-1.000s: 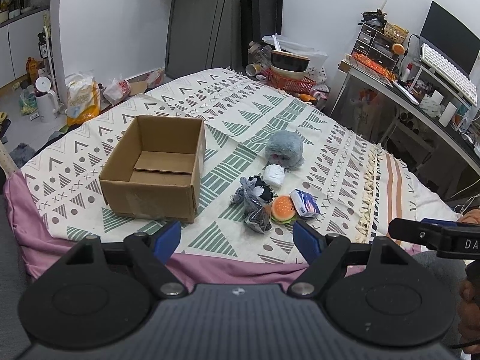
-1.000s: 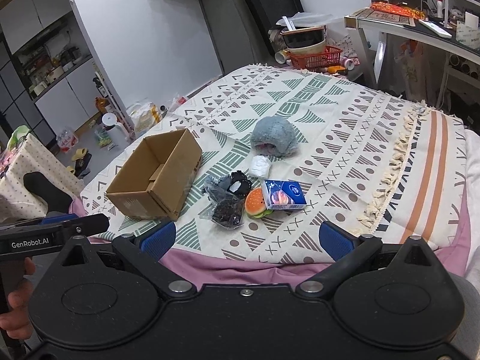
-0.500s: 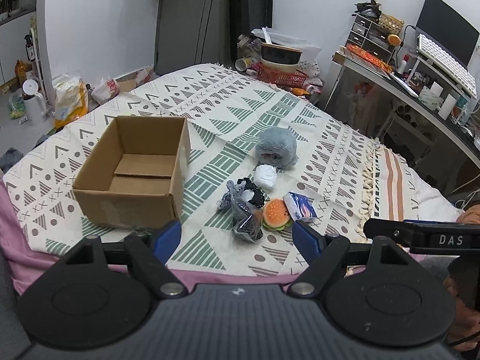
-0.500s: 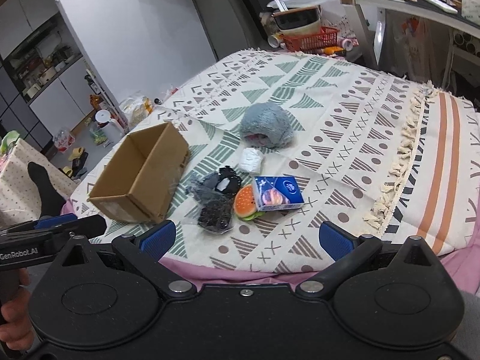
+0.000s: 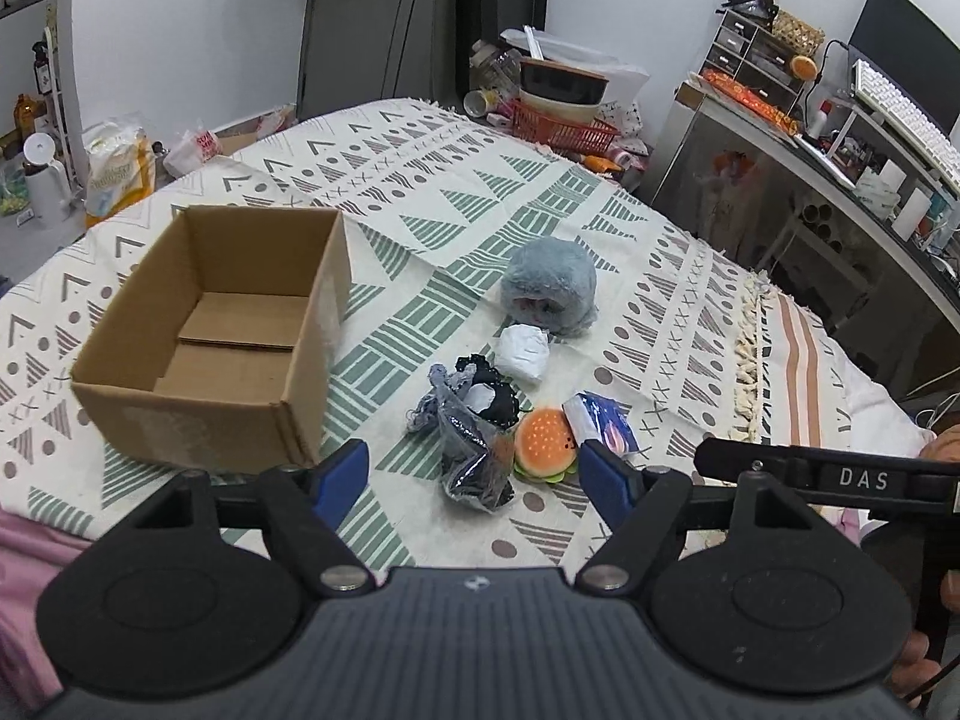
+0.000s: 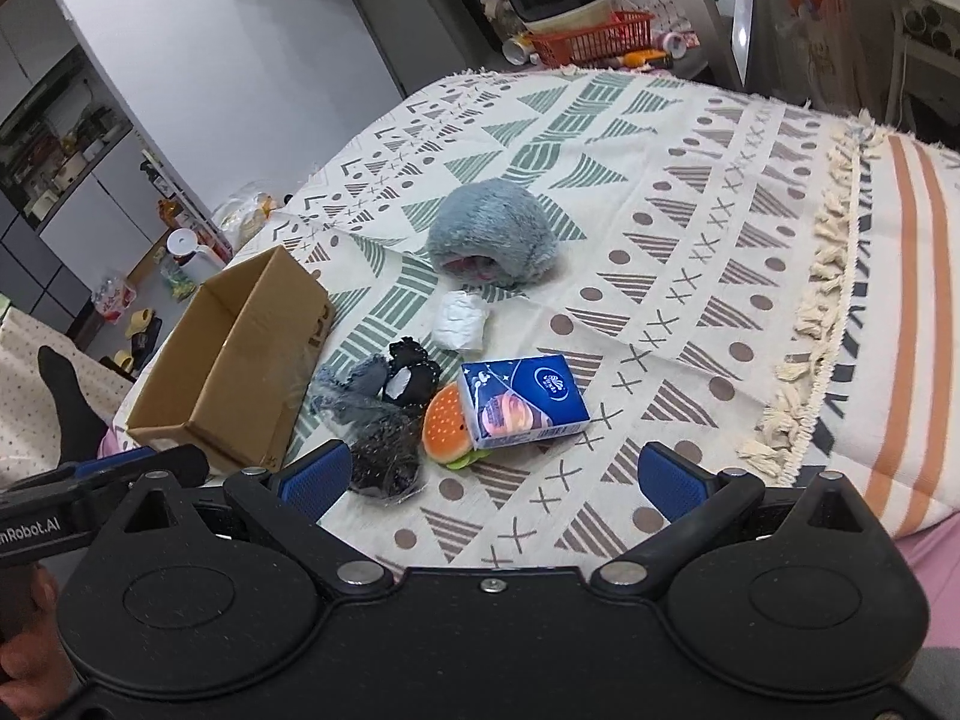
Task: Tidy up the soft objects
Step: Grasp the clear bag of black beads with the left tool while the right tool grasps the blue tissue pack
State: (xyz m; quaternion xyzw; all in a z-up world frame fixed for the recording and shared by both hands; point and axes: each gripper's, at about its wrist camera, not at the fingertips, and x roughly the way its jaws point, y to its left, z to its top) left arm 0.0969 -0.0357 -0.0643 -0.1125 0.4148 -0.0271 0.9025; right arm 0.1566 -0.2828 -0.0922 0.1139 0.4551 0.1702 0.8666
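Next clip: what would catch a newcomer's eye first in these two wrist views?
Probably the open cardboard box, with nothing in it, on the patterned bedspread. Right of it sits a small heap: a fluffy grey-blue plush farthest back, a white bundle, bagged dark items, and nearest, a burger toy under a blue tissue pack. Both grippers, left and right, hover with jaws wide apart.

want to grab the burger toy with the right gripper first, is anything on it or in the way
Yes. The blue tissue pack lies against the burger toy and covers its right part. The right gripper is open, short of both. A crinkled plastic bag sits close on the toy's left.
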